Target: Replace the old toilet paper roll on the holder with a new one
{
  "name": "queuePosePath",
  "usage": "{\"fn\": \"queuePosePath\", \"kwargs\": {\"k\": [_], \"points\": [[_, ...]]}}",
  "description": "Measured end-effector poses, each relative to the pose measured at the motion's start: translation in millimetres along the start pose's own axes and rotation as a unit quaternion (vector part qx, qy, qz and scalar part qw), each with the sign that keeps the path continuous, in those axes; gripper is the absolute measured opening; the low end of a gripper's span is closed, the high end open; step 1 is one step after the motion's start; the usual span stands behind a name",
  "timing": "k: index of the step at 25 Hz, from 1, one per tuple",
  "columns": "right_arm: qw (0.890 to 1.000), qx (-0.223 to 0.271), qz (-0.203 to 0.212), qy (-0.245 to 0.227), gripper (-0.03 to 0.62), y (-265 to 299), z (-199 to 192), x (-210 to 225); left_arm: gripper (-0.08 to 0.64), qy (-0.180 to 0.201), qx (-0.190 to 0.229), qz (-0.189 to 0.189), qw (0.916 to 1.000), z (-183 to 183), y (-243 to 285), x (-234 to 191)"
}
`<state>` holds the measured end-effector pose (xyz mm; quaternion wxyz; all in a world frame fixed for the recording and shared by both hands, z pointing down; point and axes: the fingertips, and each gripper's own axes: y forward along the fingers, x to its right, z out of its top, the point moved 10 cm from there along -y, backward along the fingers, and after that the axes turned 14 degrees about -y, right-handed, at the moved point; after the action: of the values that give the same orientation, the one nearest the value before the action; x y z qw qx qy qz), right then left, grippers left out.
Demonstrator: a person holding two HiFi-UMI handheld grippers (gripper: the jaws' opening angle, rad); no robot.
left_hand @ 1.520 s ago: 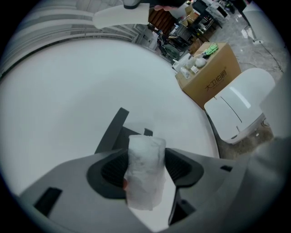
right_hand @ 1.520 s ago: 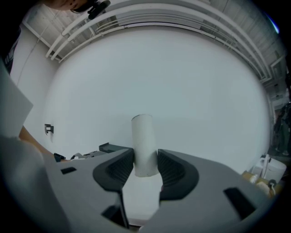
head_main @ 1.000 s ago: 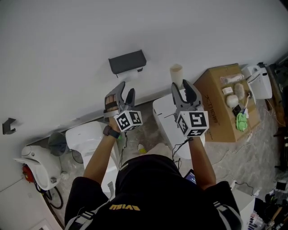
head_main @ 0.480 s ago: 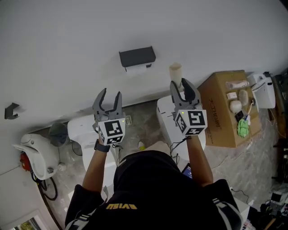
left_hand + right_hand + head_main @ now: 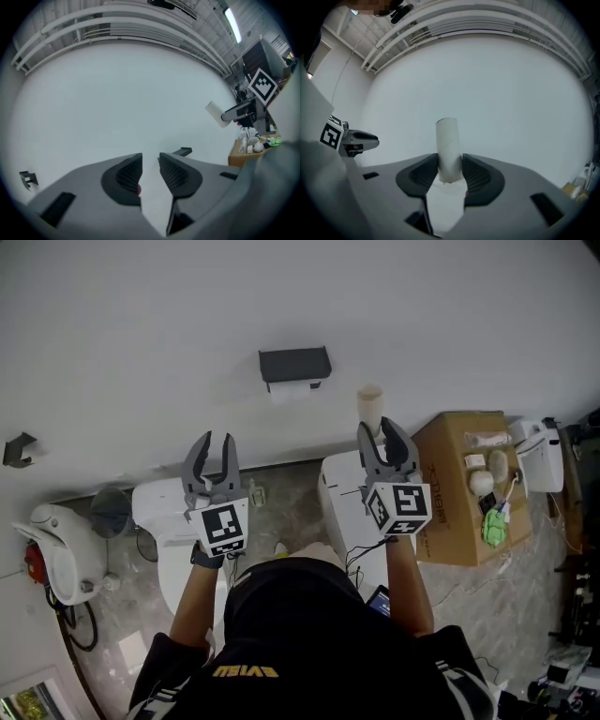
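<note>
The dark holder [image 5: 294, 364] is fixed to the white wall, with a scrap of white paper [image 5: 281, 391] hanging under it. My right gripper [image 5: 377, 427] is shut on a bare cardboard tube [image 5: 369, 402], which stands upright between the pads [image 5: 448, 145], to the right of the holder and clear of it. Left of and below the holder is my left gripper [image 5: 213, 442]. Its jaws have just been closing and now stand a narrow gap apart [image 5: 150, 161] with nothing between them. The left gripper view also catches the holder [image 5: 183, 151] and the tube [image 5: 214, 112].
A white toilet [image 5: 173, 512] sits below the left gripper and a white unit [image 5: 339, 491] below the right one. A cardboard box [image 5: 457, 486] with small items stands at the right. A grey bin [image 5: 112, 512] and a wall hook [image 5: 17, 448] are at the left.
My left gripper has drawn back down and left from the holder, rolled upright, and its jaws have narrowed. The right gripper has held the tube almost still.
</note>
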<state>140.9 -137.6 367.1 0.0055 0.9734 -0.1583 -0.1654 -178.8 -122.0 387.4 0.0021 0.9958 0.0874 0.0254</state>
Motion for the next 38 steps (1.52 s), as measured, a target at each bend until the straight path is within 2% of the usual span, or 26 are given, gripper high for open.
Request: {"fn": "queuePosePath", "kwargs": {"k": [3, 8, 12, 18, 22, 38], "points": [[1.000, 0.001, 0.001, 0.003, 0.163, 2, -1, -1, 0.098, -0.004, 0.013, 0.009, 0.9999, 4, -10, -5], [1.000, -0.001, 0.010, 0.003, 0.163, 4, -1, -8, 0.076, -0.015, 0.011, 0.023, 0.9996, 3, -16, -16], [1.000, -0.004, 0.014, 0.001, 0.163, 5, 0, -11, 0.047, -0.034, 0.032, 0.034, 0.9983, 5, -22, -23], [1.000, -0.004, 0.003, 0.000, 0.163, 1, 0, -13, 0.012, -0.067, 0.031, 0.012, 0.9972, 0, -29, -34], [1.000, -0.006, -0.006, 0.003, 0.163, -4, -1, -13, 0.012, -0.084, 0.027, 0.023, 0.9959, -3, -35, -49], [1.000, -0.008, -0.019, 0.008, 0.163, -5, -1, -12, 0.012, -0.079, 0.006, 0.027, 0.9965, -12, -44, -61]]}}
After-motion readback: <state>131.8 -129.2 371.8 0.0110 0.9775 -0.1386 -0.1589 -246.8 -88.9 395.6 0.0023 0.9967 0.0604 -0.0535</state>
